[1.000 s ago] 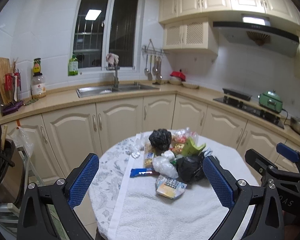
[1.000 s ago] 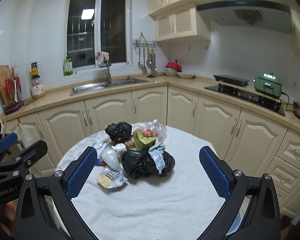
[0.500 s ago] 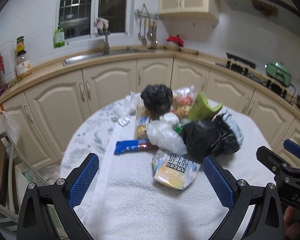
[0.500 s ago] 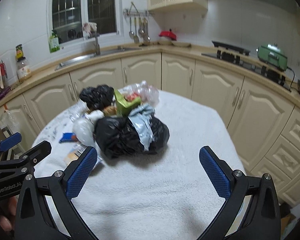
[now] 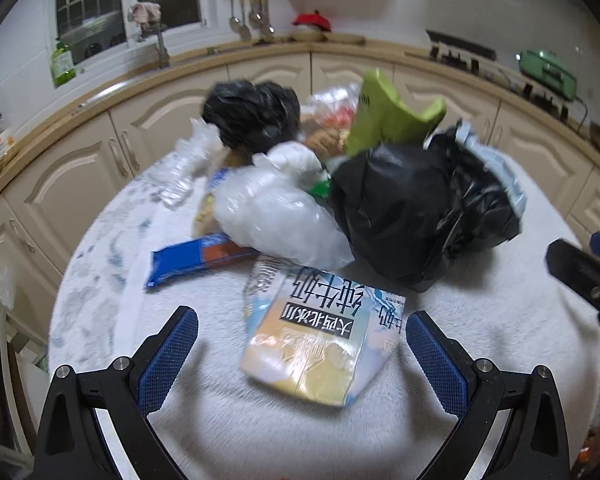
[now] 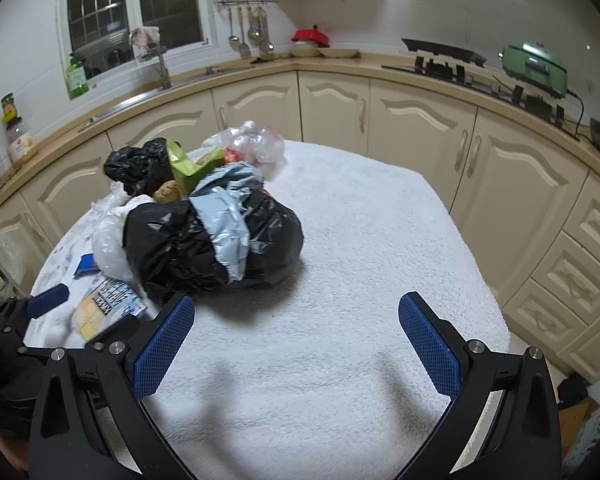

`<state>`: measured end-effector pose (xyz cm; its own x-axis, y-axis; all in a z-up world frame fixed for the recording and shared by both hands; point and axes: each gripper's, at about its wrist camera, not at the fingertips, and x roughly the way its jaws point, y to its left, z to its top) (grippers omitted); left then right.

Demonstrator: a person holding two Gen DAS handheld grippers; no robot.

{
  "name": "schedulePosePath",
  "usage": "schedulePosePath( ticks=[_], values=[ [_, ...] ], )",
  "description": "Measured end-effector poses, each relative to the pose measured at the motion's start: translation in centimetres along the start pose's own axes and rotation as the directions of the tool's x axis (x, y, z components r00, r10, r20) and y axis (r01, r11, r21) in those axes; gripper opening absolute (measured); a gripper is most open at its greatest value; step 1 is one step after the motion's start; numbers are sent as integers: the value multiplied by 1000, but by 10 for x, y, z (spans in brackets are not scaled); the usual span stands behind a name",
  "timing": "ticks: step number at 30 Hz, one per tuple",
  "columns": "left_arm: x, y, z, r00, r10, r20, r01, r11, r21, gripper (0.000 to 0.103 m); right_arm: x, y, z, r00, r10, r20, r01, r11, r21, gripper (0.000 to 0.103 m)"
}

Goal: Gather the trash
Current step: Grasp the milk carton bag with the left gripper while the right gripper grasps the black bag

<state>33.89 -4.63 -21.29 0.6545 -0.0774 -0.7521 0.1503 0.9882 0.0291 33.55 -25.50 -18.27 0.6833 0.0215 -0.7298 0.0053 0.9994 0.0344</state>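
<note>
Both tongs had come down and forward toward the round worktop since a second earlier, so the trash pile filled far more of each view. The left tongs hung with their blue-padded fingers wide apart on either side of a flat milk pouch, holding nothing. The right tongs were likewise spread apart and empty, over bare white towelling just in front of the large black bag.

The pile sat left of the worktop's middle. The crumpled, glossy large black bag, with a pale grey-blue plastic mailer draped over it, stood between the right tongs and the rest of the heap. Behind it lay a smaller knotted black bag, a torn green packet and a clear bag holding something red. A milky white plastic bag rested against the large black one and overlapped the pouch's far edge. A blue snack wrapper lay flat to the left, and a crushed clear bottle lay beyond it.

The pouch bore bold black Chinese characters, upside down from the left camera; I could not read them surely. The worktop's cover was a nubbly white towel.
</note>
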Motion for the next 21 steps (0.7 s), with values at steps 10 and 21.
schedulePosePath(
  ticks=[10, 21],
  values=[
    [15, 16, 8, 994, -104, -26, 103, 994, -41, 82, 18, 9, 3, 999, 14, -33, -14, 1000, -20, 103],
    [-23, 44, -14, 995, -91, 41, 95, 990, -103, 81, 22, 27, 7, 996, 82, -42, -83, 996, -24, 103]
  ],
)
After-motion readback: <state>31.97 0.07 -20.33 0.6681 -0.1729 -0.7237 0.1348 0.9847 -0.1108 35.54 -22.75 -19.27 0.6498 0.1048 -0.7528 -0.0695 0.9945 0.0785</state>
